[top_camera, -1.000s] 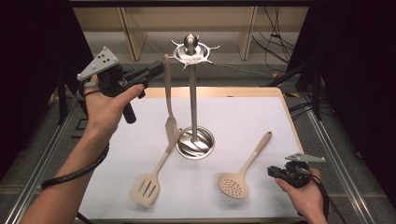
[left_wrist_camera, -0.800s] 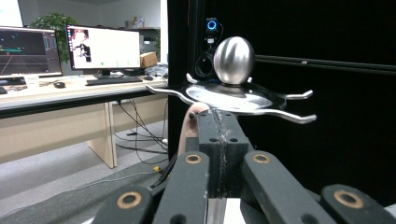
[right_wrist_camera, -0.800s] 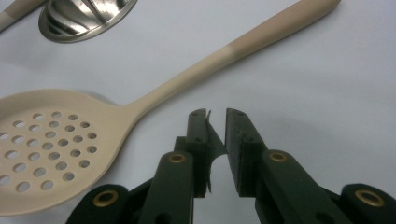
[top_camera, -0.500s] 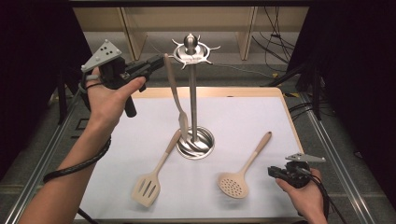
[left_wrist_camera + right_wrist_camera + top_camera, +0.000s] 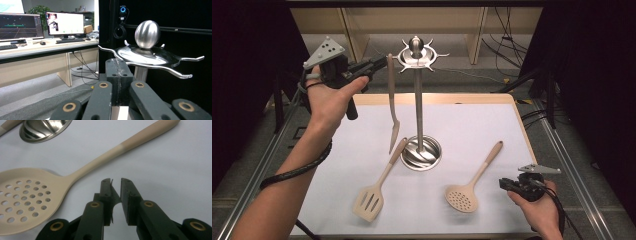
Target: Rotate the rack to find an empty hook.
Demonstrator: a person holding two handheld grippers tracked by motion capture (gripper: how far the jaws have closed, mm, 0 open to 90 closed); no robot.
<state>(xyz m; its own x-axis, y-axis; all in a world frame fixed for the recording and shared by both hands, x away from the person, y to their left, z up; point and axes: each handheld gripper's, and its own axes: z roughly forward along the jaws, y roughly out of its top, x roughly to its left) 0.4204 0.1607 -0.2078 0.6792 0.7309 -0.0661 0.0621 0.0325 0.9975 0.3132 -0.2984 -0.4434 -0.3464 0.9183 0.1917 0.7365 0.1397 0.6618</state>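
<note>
1. A white table (image 5: pixel 492 125) filled most of the high view, and a steel utensil stand (image 5: pixel 417 107) rose near its middle as the landmark for everything else.
2. The stand's round base sat on the table, its pole upright, and a ring of hooks with a ball on top crowned it.
3. A person's left forearm reached in from the lower left, lifted up to the left of the stand's top.
4. The left gripper (image 5: pixel 373 64) pointed toward the hook ring, level with it, its jaws pressed together on the top end of a beige spatula (image 5: pixel 392 107).
5. That spatula hung down from the jaws just left of the pole, its blade above the base, clear of the table.
6. A slotted turner (image 5: pixel 377 187) lay left and in front of the base, its handle tip beside the base.
7. A perforated spoon (image 5: pixel 472 182) lay right and in front of the base.
8. The right gripper (image 5: pixel 504 183) rested low beside the spoon's bowl, jaws narrowly apart and holding nothing.
</note>
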